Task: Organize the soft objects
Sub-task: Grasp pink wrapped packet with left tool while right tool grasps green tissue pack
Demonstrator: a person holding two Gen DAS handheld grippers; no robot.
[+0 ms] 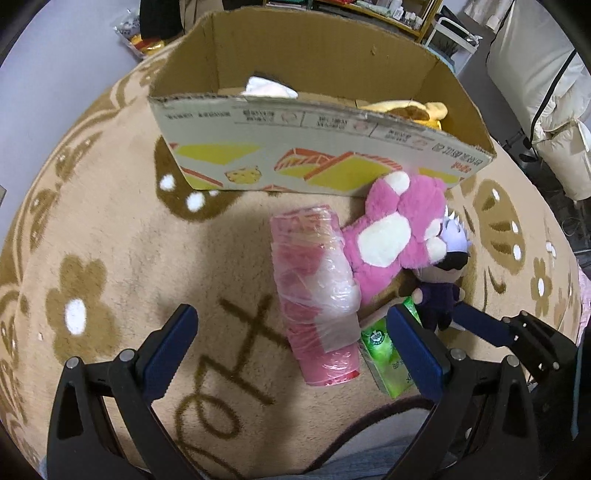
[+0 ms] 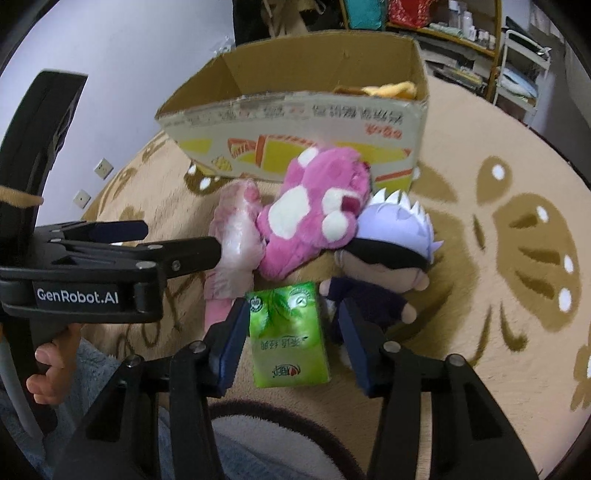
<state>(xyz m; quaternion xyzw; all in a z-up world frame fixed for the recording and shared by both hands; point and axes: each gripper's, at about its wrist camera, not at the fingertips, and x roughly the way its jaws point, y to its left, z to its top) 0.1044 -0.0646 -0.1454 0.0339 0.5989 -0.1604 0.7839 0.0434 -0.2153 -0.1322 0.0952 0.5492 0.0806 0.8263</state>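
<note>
A green tissue pack (image 2: 289, 334) lies on the rug between the open jaws of my right gripper (image 2: 291, 343); it also shows in the left wrist view (image 1: 384, 354). A pink plastic-wrapped roll (image 1: 317, 291) lies beside it, also in the right wrist view (image 2: 236, 240). A pink plush (image 1: 395, 232) (image 2: 314, 214) and a white-haired dark-clothed doll (image 1: 443, 273) (image 2: 388, 254) lie in front of the cardboard box (image 1: 321, 147) (image 2: 295, 125). My left gripper (image 1: 291, 347) is open and empty, hovering just before the roll.
The box holds a yellow plush (image 1: 417, 110) and a white cloth (image 1: 269, 88). Everything sits on a tan flowered rug (image 1: 110, 240). Shelves (image 2: 461, 33) and white bags (image 1: 535, 74) stand behind. My left gripper's body (image 2: 110, 266) fills the right wrist view's left side.
</note>
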